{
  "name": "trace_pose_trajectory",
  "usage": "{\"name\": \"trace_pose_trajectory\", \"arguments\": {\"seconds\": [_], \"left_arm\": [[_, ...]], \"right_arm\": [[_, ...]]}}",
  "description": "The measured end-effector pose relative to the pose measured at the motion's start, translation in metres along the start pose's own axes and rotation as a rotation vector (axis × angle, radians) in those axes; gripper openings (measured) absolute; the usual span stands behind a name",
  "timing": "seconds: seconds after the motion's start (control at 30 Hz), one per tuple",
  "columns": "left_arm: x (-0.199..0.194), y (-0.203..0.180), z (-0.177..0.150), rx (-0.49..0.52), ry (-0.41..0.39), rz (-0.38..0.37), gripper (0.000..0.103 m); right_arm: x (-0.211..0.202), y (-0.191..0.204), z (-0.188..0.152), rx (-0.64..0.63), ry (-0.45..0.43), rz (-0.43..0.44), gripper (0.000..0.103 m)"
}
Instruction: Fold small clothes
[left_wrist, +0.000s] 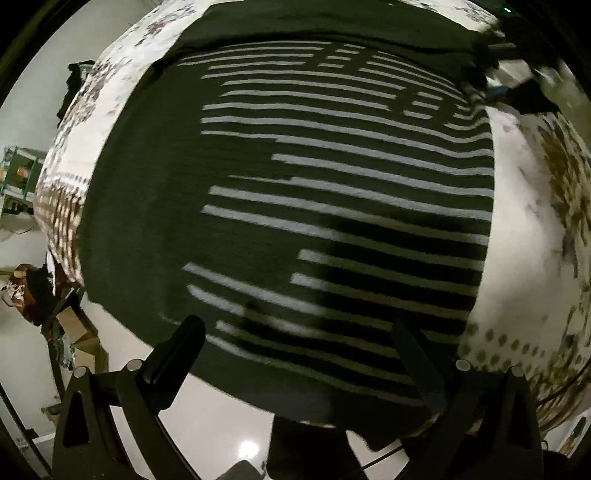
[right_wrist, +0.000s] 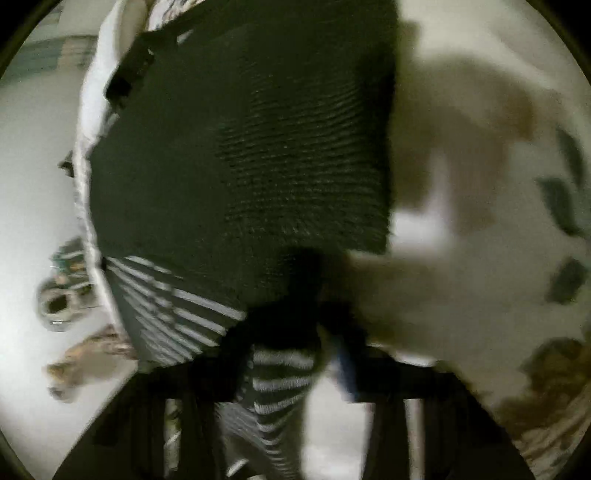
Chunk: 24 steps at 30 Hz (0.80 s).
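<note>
1. The dark striped garment (left_wrist: 295, 192) lies spread flat over the patterned bedcover (left_wrist: 524, 206), filling the left wrist view.
2. The left tool (left_wrist: 299, 332) hangs above the garment's 6 o'clock edge, fingers spread, holding nothing.
3. The right tool (right_wrist: 291, 332), blurred, pinches a striped fold of the garment at 6 o'clock.

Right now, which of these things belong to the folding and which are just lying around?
For the folding:
striped sweater
left gripper, open above it
right gripper, pinching striped fabric

Lying about:
patterned bedspread
cardboard box
shoes on floor
</note>
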<state>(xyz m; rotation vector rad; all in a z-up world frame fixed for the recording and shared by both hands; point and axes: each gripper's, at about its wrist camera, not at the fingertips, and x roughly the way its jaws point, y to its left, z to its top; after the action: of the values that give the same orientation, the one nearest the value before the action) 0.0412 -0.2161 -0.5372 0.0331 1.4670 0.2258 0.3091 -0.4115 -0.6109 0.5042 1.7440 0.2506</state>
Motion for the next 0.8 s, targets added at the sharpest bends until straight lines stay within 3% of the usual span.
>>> {"name": "trace_pose_trajectory", "arguments": {"seconds": [0.03, 0.1, 0.17, 0.23, 0.27, 0.43, 0.47, 0.5, 0.57, 0.6, 0.8], "left_arm": [[-0.002, 0.004, -0.003, -0.006, -0.001, 0.006, 0.103], [-0.002, 0.008, -0.010, -0.017, 0.004, 0.010, 0.103], [-0.002, 0.016, -0.019, -0.043, 0.020, 0.014, 0.103], [0.002, 0.023, -0.028, -0.076, 0.039, 0.006, 0.103], [0.004, 0.027, -0.031, -0.100, 0.053, 0.001, 0.103], [0.012, 0.038, -0.042, -0.174, 0.077, -0.011, 0.103], [0.011, 0.038, -0.044, -0.178, 0.076, -0.011, 0.103], [0.011, 0.038, -0.044, -0.181, 0.073, -0.011, 0.103], [0.010, 0.041, -0.044, -0.181, 0.068, -0.012, 0.103], [0.009, 0.042, -0.045, -0.182, 0.067, -0.015, 0.103], [0.004, 0.042, -0.048, -0.194, 0.072, -0.024, 0.103]], "right_arm": [[-0.003, -0.004, -0.005, -0.004, -0.001, -0.051, 0.010], [-0.013, -0.009, -0.015, -0.001, 0.000, -0.023, 0.021], [-0.015, -0.007, -0.026, -0.014, 0.047, 0.094, 0.028], [-0.003, -0.007, -0.034, -0.026, 0.095, 0.206, 0.051], [0.003, -0.008, -0.037, -0.022, 0.097, 0.231, 0.072], [0.055, -0.003, -0.037, 0.042, 0.088, 0.454, 0.083], [0.059, 0.001, -0.039, 0.035, 0.102, 0.520, 0.075], [0.060, 0.000, -0.039, 0.026, 0.129, 0.531, 0.041], [0.062, -0.002, -0.052, -0.022, 0.177, 0.492, 0.013], [0.061, -0.004, -0.061, -0.049, 0.193, 0.468, 0.009], [0.045, -0.038, -0.106, -0.107, 0.297, 0.389, 0.008]]}}
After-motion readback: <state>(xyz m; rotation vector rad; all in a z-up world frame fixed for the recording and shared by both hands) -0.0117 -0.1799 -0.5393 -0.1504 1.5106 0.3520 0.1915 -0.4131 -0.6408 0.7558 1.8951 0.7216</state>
